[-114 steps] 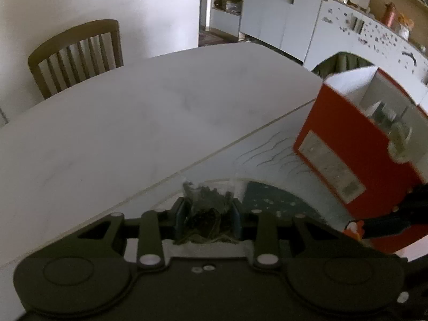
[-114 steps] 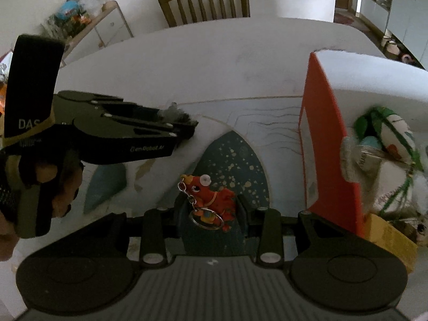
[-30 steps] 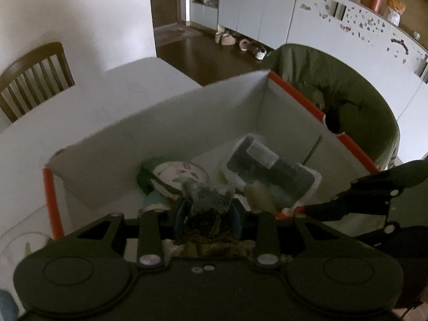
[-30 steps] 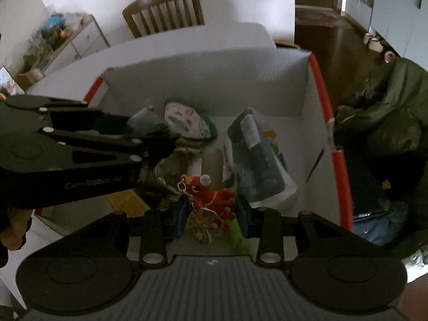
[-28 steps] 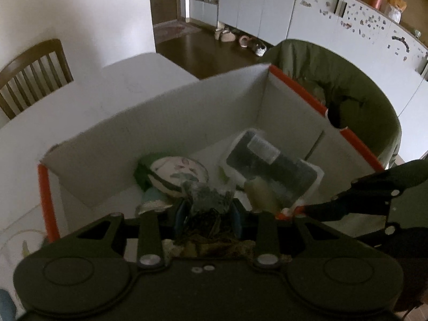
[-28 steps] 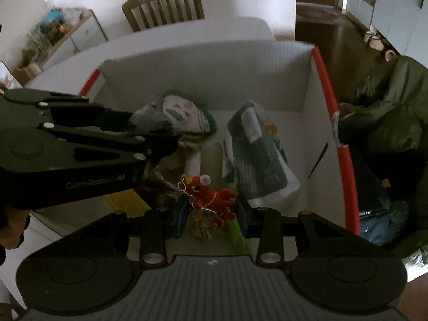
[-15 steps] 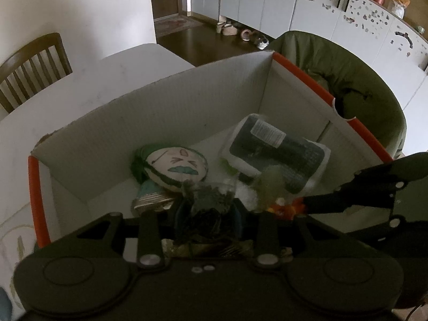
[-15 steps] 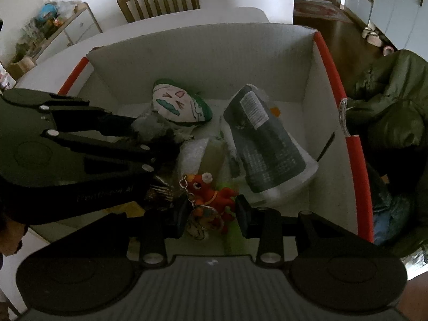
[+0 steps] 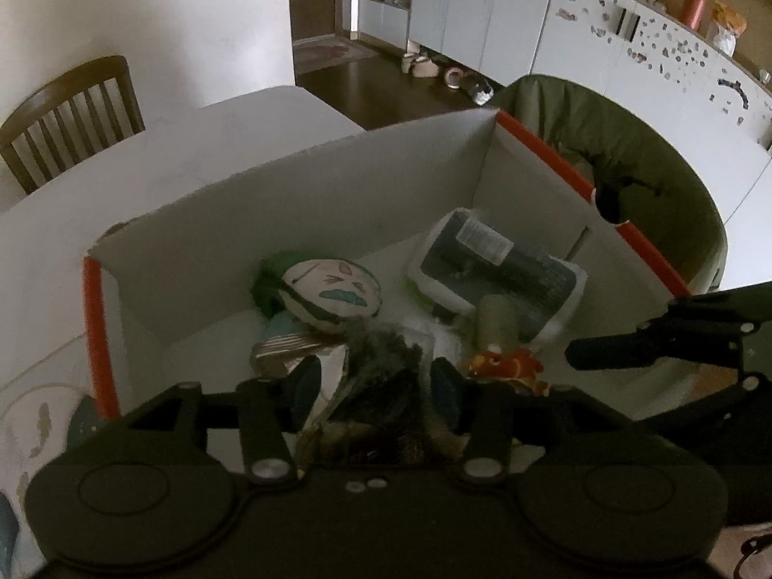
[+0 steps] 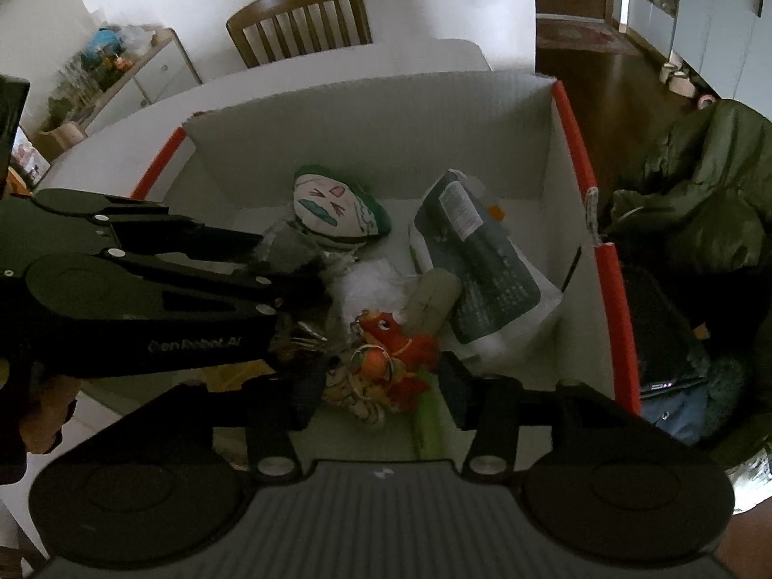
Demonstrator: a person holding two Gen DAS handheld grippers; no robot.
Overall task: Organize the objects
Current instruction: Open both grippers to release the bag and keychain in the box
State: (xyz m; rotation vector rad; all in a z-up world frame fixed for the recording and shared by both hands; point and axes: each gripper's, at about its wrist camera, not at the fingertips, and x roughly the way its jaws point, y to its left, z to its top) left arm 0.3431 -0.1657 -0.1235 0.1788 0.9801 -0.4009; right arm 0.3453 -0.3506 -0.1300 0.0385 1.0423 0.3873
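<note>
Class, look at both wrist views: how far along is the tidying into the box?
Done: a painted ball and a dark packet lie in the box. In hand: the left gripper is opening around a dark bag, the right gripper around a red keychain toy, both over the box. Left: withdrawing both grippers.

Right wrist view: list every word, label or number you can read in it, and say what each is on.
"GenRobot.AI": pale lettering on the side of the left gripper, a little blurred.
White label on the dark packet in the box: print too small to read.
Face drawn on the round toy: no words.
</note>
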